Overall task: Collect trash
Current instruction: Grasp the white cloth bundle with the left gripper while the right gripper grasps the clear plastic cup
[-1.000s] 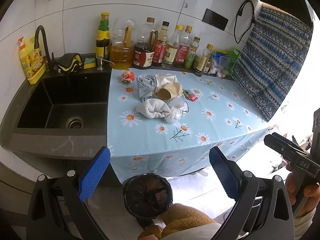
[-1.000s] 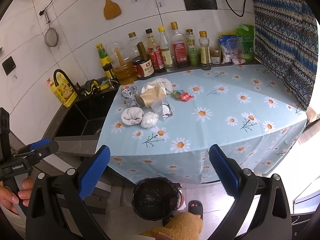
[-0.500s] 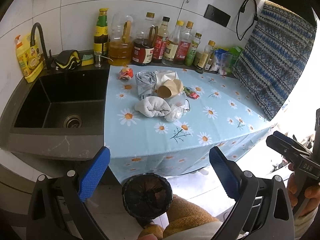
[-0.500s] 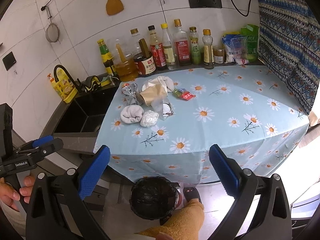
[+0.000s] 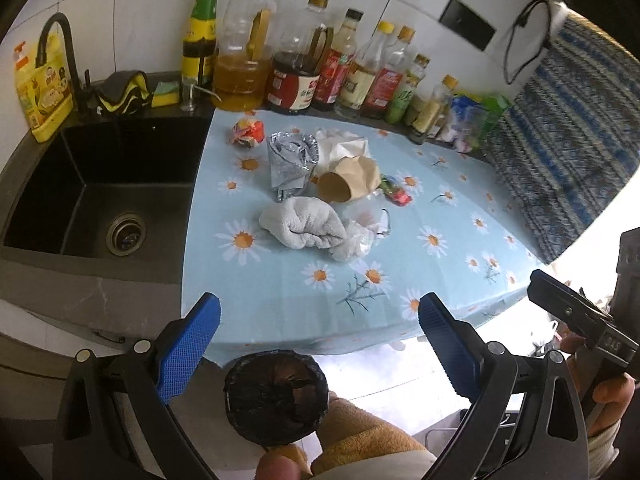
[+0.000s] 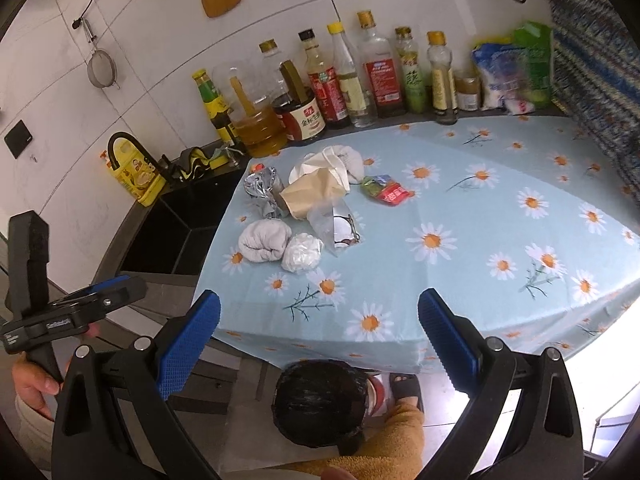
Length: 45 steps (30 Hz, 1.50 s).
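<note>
A pile of trash lies on the daisy tablecloth: a rolled grey cloth (image 5: 302, 227), a crumpled silver foil bag (image 5: 291, 159), a brown paper cup (image 5: 347, 179), white tissues (image 5: 340, 145), a red-green wrapper (image 5: 394, 191), a clear plastic bag (image 5: 362, 236) and a crumpled red wrapper (image 5: 247, 131). The same pile shows in the right wrist view, with the cloth (image 6: 264, 239) and the cup (image 6: 312, 194). A black-lined trash bin (image 5: 276, 396) stands on the floor below the table edge. My left gripper (image 5: 318, 342) and right gripper (image 6: 318, 340) are both open and empty, short of the table.
A black sink (image 5: 104, 184) with a faucet lies left of the table. Bottles of oil and sauces (image 5: 304, 76) line the back wall. A patterned blue cloth (image 5: 560, 152) hangs at the right. The person's leg (image 5: 360, 428) is beside the bin.
Both grippers have moved closer to the table and the trash pile, which now looks larger. Both stay open and empty.
</note>
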### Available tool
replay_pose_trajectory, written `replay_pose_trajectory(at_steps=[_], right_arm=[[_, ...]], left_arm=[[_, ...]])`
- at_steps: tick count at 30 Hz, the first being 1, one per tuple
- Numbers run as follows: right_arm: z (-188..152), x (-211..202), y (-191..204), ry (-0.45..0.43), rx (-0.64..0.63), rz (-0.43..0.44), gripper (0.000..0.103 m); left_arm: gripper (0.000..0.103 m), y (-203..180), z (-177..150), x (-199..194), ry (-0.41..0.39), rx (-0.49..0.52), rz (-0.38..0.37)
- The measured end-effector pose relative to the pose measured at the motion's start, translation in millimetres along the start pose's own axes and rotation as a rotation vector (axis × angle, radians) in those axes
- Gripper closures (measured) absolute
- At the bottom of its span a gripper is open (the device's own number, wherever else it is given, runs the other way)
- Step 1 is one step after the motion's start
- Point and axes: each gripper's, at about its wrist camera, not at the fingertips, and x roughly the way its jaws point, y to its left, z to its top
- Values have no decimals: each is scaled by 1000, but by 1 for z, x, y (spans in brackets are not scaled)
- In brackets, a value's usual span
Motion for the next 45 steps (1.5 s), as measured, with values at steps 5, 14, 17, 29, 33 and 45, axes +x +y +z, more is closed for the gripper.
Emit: replay_pose_trajectory(at_steps=[5, 14, 17, 29, 33, 45], right_arm=[[20, 34, -19, 53, 7, 44, 5], [62, 108, -39, 150, -28, 118, 5], [72, 135, -41, 184, -54, 145, 9], [86, 218, -47, 299, -93, 211, 10], [85, 230, -50, 318, -96, 226, 12], [83, 244, -48, 346, -146, 237, 41]], left_arm=[[7, 0, 20, 30, 31, -19, -20], [8, 2, 50, 95, 110, -19, 0], [8, 7, 57, 118, 150, -31, 15], [8, 30, 73, 179, 256, -107, 70], [8, 32, 77, 191, 279, -124, 78], [34, 35, 82, 210, 315, -136, 105]])
